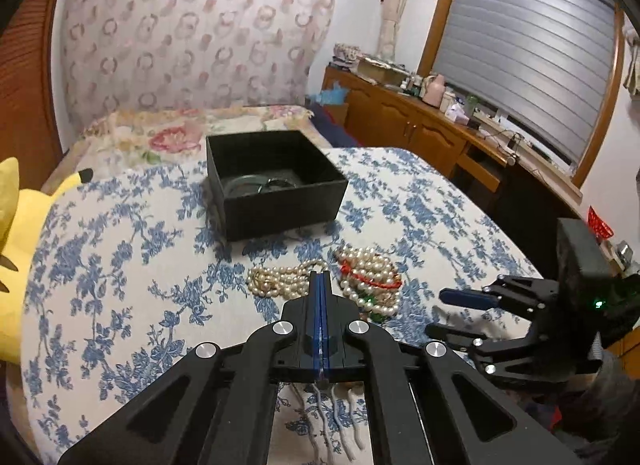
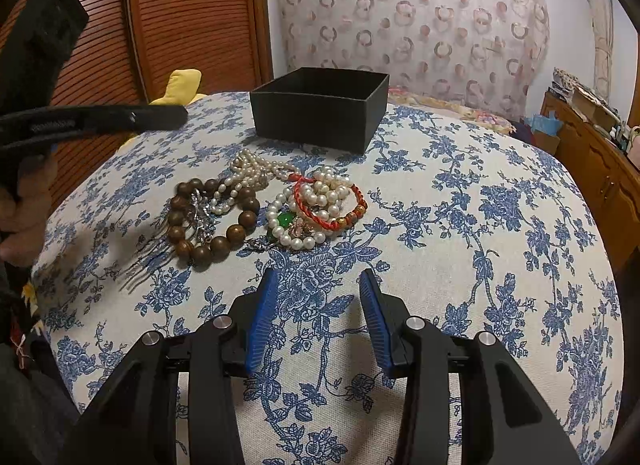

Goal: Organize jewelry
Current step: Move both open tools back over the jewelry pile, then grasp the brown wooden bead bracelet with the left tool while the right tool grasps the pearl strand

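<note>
A pile of jewelry lies on the blue floral cloth: a brown wooden bead bracelet [image 2: 208, 221], pearl strands [image 2: 248, 177], a red cord bracelet [image 2: 332, 205] with a green stone [image 2: 285, 220], and a metal hair comb [image 2: 140, 265]. The pearls also show in the left wrist view [image 1: 280, 279]. An open black box [image 1: 276, 181] [image 2: 320, 109] stands beyond, with dark bangles inside. My left gripper [image 1: 320, 277] is shut and empty, hovering over the pile. My right gripper [image 2: 318, 285] is open and empty, just short of the pile.
A yellow plush toy [image 1: 24, 233] lies at the bed's left edge. A wooden cabinet [image 1: 420, 125] with clutter runs along the right under a shuttered window. A patterned curtain hangs behind, and a slatted wooden door [image 2: 180, 17] stands at the left.
</note>
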A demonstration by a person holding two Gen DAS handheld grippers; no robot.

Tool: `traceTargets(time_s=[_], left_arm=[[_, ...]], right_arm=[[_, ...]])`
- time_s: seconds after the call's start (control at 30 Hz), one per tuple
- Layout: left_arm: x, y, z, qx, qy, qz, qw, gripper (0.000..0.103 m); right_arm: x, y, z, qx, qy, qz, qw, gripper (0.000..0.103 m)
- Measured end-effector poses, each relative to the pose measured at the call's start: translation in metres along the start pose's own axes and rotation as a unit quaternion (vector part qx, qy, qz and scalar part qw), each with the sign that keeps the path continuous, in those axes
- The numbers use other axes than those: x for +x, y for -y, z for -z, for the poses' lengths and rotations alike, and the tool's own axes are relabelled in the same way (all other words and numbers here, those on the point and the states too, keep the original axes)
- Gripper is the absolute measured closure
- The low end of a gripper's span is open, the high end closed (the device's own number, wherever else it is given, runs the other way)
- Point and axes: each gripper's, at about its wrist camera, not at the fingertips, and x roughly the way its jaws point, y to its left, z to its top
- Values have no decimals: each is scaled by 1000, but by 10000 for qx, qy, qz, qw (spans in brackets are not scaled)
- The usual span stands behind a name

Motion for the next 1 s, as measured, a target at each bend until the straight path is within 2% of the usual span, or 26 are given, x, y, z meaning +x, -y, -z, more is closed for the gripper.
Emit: traceTargets(time_s=[0.17,0.33,0.37,0.4,0.47,0.5,0.63,0.77,0.87,1.0], left_arm=[[12,-2,6,63,-274,-164,9995,103],[38,-15,15,38,-797,-254,9965,101],[42,-17,15,53,-897,-227,9957,98],[45,-18,15,58,-950,-177,9953,91],[49,-18,14,116,-1057,-86,9943,82],[53,-17,13,184,-1121,-93,9935,80],[69,-17,12,354,-1428,-56,9891,80],[76,-16,7,511,-1531,-65,9869,78],[78,-15,6,668,-1531,-130,9859,88],[69,-14,7,674,-1348,-183,9884,91]], right_arm=[[0,-1,0,0,6,4,10000,58],[0,0,-1,15,12,-1,10000,58],[0,0,-1,19,13,-3,10000,58],[0,1,0,23,16,-7,10000,58],[0,0,0,21,14,-3,10000,58],[0,1,0,25,16,-5,10000,58],[0,1,0,11,15,6,10000,58],[0,1,1,18,16,6,10000,58],[0,0,0,15,11,4,10000,58],[-1,1,1,18,6,-4,10000,58]])
